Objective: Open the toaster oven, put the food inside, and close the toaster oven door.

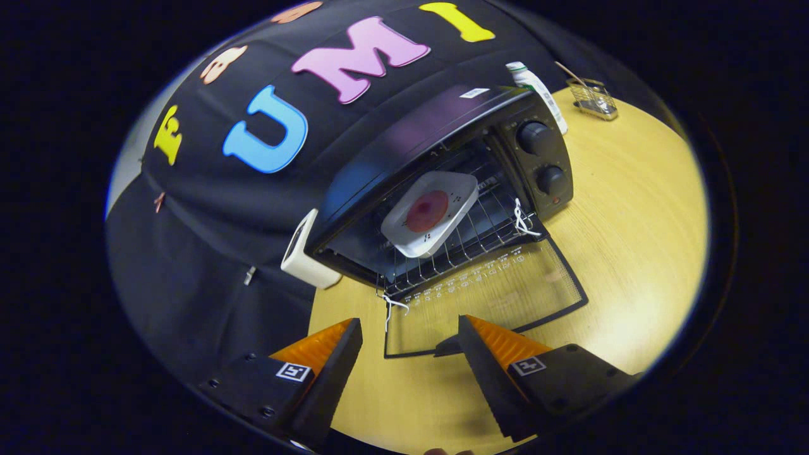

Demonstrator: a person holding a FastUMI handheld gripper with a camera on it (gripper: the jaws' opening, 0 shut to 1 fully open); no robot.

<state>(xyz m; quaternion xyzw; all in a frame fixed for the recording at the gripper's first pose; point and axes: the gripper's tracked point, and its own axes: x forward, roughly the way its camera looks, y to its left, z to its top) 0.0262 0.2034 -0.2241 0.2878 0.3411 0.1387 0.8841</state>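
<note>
Food point(427, 211) sits on a white plate point(430, 214) on the rack point(471, 237) inside the oven point(442, 183), so loading looks done. The glass door point(486, 297) lies folded down flat over the table point(632, 215), its near edge just ahead of the gripper point(409, 344). The jaws stand apart and empty, the right one by the door's edge, probably to lift it shut. Far off stand a bottle point(537, 88) and a wire basket point(594, 99).

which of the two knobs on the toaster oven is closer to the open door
The lower knob, just above the small red light. The upper knob sits nearer the oven's top. The tool hangs open over the door's front edge, holding nothing.
</note>
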